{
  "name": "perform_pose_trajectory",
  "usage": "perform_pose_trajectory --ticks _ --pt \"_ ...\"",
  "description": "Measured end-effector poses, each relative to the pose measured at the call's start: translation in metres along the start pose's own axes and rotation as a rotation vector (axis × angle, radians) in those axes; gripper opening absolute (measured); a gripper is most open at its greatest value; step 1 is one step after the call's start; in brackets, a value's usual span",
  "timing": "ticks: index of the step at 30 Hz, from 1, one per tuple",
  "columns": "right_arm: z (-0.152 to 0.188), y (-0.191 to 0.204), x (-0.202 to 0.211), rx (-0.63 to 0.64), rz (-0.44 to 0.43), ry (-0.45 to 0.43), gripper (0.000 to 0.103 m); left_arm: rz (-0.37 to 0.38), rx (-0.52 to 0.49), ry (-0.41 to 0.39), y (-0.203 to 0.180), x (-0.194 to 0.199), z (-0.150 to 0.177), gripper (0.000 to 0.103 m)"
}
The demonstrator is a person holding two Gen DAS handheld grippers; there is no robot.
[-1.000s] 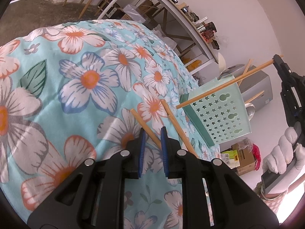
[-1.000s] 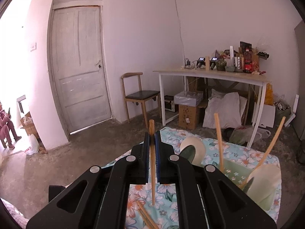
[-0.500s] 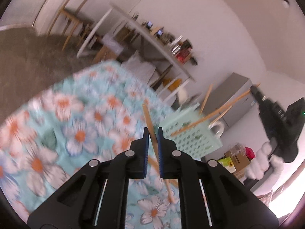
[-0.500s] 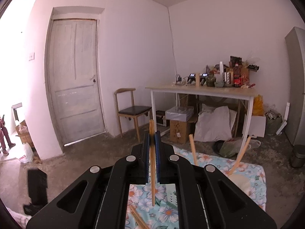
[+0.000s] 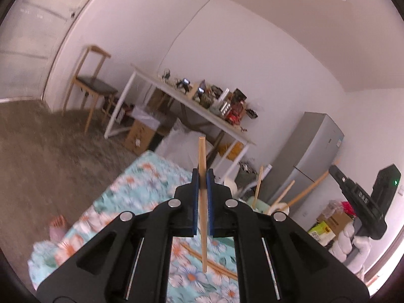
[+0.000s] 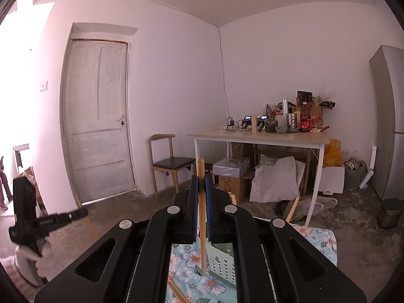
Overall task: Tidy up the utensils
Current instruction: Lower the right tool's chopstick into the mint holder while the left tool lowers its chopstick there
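My left gripper (image 5: pixel 200 174) is shut on a wooden chopstick (image 5: pixel 202 151), which stands upright between the blue pads, high above the floral cloth (image 5: pixel 151 189). Another chopstick (image 5: pixel 217 267) lies on the cloth below it. To the right, a green perforated basket (image 5: pixel 257 203) holds several chopsticks. My right gripper (image 6: pixel 201 179) is shut on a second upright chopstick (image 6: pixel 201 166), whose lower end hangs over the basket (image 6: pixel 222 262). The left wrist view shows that gripper (image 5: pixel 338 174) in a white-gloved hand (image 5: pixel 351 242) at the right edge.
A white table (image 6: pixel 257 137) with clutter on top and boxes and bags underneath stands at the back. A wooden chair (image 6: pixel 171 164) and a door (image 6: pixel 98 136) are to its left. A grey fridge (image 5: pixel 310 156) and a small bin (image 6: pixel 390 212) are on the right.
My left gripper has closed on a chopstick from the cloth and lifted it high, tilting up and rolling level. My right gripper has risen and shifted with its chopstick, so the basket is now below it.
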State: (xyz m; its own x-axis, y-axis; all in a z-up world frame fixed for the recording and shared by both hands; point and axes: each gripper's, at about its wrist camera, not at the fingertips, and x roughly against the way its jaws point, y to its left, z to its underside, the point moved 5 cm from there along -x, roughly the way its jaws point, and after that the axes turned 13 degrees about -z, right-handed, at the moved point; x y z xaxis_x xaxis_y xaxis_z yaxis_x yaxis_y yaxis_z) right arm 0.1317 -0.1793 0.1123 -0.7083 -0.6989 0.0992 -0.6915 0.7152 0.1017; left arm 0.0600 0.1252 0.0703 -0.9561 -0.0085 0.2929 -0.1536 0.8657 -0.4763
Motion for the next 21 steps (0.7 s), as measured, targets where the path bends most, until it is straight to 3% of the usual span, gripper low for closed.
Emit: perform_pose_trajectory --ticks 7,15,21 --pt "-0.008 0.001 0.022 0.007 -0.001 -0.038 0.006 -0.003 -0.060 -0.073 -0.022 0.010 -0.034 0.005" --pt "-0.017 -0.010 0.047 0.004 0.020 -0.074 0.006 0.107 -0.083 -0.127 -0.071 -0.005 -0.069 0.005" --pt "-0.019 -0.018 0.061 0.001 0.027 -0.097 0.006 0.182 -0.112 -0.127 -0.121 -0.036 -0.067 0.005"
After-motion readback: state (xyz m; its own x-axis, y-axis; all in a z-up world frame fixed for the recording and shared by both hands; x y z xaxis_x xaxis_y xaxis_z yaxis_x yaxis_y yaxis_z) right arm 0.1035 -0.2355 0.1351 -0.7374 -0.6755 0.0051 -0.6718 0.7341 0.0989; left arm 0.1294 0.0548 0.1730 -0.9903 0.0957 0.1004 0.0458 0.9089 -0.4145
